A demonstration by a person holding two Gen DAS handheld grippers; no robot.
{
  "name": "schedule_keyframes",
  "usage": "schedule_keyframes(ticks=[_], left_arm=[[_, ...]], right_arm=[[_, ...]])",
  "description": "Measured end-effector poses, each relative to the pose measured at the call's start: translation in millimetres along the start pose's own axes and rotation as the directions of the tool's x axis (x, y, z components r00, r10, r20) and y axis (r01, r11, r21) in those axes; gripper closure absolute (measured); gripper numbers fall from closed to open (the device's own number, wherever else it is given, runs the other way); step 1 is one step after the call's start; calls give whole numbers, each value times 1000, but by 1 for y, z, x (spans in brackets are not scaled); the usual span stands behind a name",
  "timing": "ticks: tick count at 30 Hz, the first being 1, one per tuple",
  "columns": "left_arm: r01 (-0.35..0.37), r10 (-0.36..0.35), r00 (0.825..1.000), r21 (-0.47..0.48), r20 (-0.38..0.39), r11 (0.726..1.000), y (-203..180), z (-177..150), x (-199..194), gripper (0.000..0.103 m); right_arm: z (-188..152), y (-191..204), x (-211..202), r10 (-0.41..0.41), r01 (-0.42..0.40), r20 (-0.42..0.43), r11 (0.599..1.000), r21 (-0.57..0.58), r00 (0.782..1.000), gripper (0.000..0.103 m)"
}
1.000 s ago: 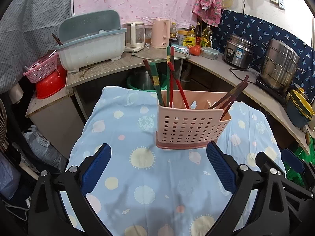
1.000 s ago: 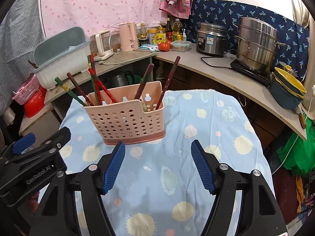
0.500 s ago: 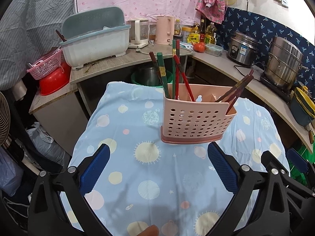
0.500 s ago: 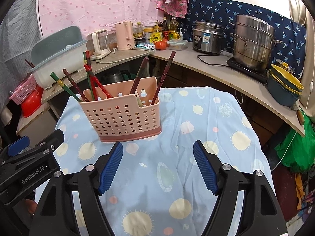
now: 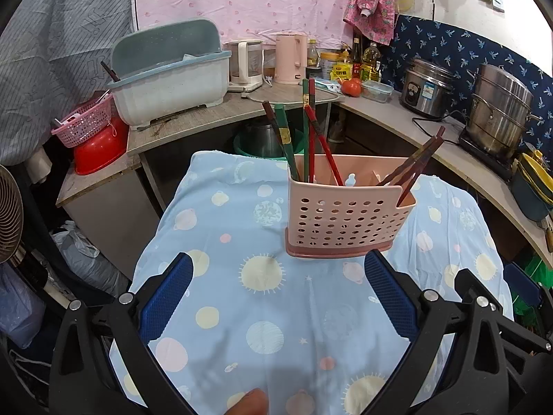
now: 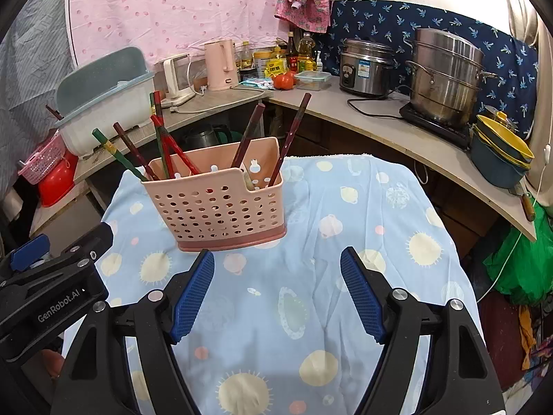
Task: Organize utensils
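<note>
Utensil holder inspected; both claws idle.
We find the pink holder [image 6: 221, 204] upright on the cloth-covered counter [image 6: 363, 242], chopsticks [image 6: 166, 145] inside; left claw [image 5: 276, 297] and right claw [image 6: 276, 290] spread wide, gripping nothing.

Pink dotted wall cloth [image 6: 166, 10], curved wooden counter [image 6: 397, 128], navy backsplash [image 6: 387, 24]

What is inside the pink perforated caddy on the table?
The pink caddy holds chopsticks standing tilted: a red and green cluster at its left end and two dark ones at its right. Their lower ends and the caddy floor are hidden behind the front wall.
</note>
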State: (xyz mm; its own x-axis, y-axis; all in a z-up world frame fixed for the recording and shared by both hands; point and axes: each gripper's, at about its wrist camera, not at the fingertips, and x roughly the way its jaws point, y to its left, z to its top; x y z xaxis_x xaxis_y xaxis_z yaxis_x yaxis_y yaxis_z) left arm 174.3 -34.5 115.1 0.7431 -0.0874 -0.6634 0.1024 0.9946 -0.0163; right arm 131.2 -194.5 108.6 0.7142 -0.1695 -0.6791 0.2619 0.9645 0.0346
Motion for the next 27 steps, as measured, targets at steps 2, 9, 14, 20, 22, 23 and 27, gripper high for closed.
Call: schedule_keyframes(ticks=[2,9,14,20,22,23,27], left_arm=[[-4,4,1000,-3,-2,1000,0,0,0,8],[-1,1,1000,-19,-8,1000,3,0,1,8],[-2,2,1000,-1,-6,1000,0,-1,1,8],[-7,7,1000,-7,-10,1000,0,-2,2,8],[-10,10,1000,-7,-10,1000,0,-2,2,8],[-10,10,1000,-7,-9,1000,0,-2,2,8],[-12,12,1000,-3,-10,1000,0,-2,2,8]], right_arm=[[0,1,0,1,-1,-1,1000,-2,1000,30],[-1,0,2,13,-13,-3,1000,-1,1000,18],[-2,1,4,7,-7,-6,1000,-8,1000,14],[-3,-1,5,10,-10,-8,1000,2,1000,14],[-4,-2,5,10,-10,-11,1000,5,1000,14],[-4,-1,5,11,-11,-12,1000,4,1000,14],[-5,-2,6,15,-15,-15,1000,1,1000,14]])
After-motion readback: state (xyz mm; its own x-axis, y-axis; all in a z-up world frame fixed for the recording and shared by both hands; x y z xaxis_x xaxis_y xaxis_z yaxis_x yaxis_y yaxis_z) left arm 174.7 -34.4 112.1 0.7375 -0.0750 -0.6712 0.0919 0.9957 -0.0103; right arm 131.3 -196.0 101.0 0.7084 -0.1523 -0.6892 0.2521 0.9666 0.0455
